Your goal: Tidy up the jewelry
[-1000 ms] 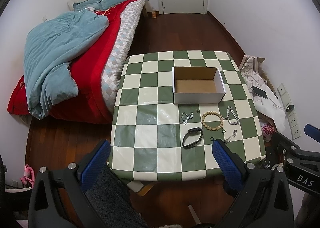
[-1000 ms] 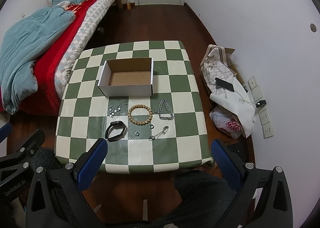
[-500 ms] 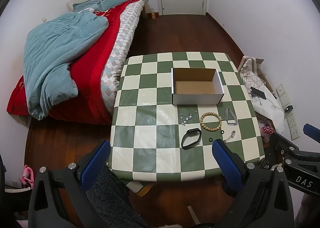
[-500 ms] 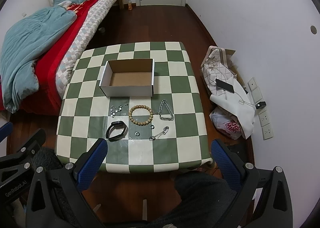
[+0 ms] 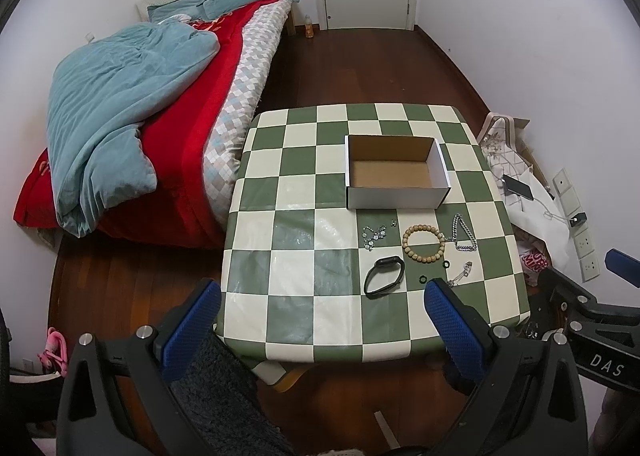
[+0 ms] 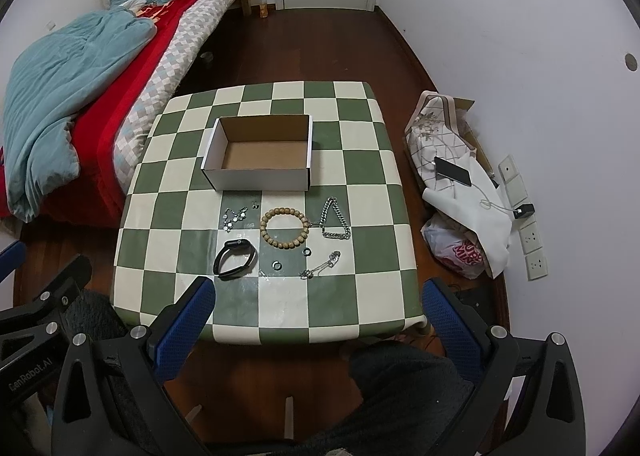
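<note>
Barely shifted since a second ago — left gripper point(image 5: 318, 320) and right gripper point(image 6: 318, 316) hover spread and empty, near the checkered table point(image 6: 372, 296). Wooden bead bracelet point(image 6: 285, 228) and black band point(image 6: 235, 258) lie before the open white cardboard box point(image 6: 260, 176) — staged for loading.

box point(image 6: 260, 152) on table point(image 6: 360, 216), bead bracelet point(image 6: 285, 228) before it, bed point(image 6: 120, 68) left

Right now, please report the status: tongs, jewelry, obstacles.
Left tongs open, empty. Right tongs open, empty. Wooden bead bracelet on table, open cardboard box empty. Nothing blocking.
</note>
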Available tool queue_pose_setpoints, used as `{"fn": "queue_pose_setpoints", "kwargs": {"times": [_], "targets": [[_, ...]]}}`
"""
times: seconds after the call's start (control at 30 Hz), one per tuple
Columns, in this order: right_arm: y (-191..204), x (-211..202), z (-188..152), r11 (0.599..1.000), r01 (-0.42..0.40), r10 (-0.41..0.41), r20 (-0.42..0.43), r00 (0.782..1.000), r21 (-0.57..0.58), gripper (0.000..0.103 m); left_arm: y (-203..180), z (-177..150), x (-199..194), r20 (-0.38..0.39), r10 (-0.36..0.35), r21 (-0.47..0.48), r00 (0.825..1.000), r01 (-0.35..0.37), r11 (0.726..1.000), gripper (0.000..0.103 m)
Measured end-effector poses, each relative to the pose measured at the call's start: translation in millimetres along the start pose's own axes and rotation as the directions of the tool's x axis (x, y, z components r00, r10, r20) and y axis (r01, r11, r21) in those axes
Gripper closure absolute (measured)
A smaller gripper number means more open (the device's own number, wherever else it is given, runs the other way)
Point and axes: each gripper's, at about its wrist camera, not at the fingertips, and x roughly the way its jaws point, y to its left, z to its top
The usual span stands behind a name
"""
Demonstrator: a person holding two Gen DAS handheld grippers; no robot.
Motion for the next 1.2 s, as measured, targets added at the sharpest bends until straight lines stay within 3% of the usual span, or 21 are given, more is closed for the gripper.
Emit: {"fn": "queue_pose_setpoints", "kwargs": {"times": [0.83, 0.97, 1.1, 1.2], "targets": [[6, 0, 1, 1.0, 0.006, -0.006, 0.005, 1.0, -0.001, 0.0, 5, -2, 1, 0.001, 0.001, -0.005, 1.0, -0.001, 1.0, 0.0], [2, 5, 2, 1.0, -0.003, 0.002, 0.015, 1.0, 0.025, 0.0, 11, -1, 6, 0.028, 0.029, -0.008, 0.999, -0.029, 1.0, 0.0], [-14, 20, 2, 0.997, 0.011, -0.013, 0.021, 1.0, 0.081, 0.0, 9, 3, 24, 0.087, 0.131, 0.036, 0.987, -0.135, 0.99, 0.0], [-32, 48, 2, 0.986, 0.018, -0.017, -0.007, 1.0, 0.163, 0.0, 7, 7, 52, 0.082, 0.171, 0.065, 0.982, -0.176, 0.982, 0.0]]}}
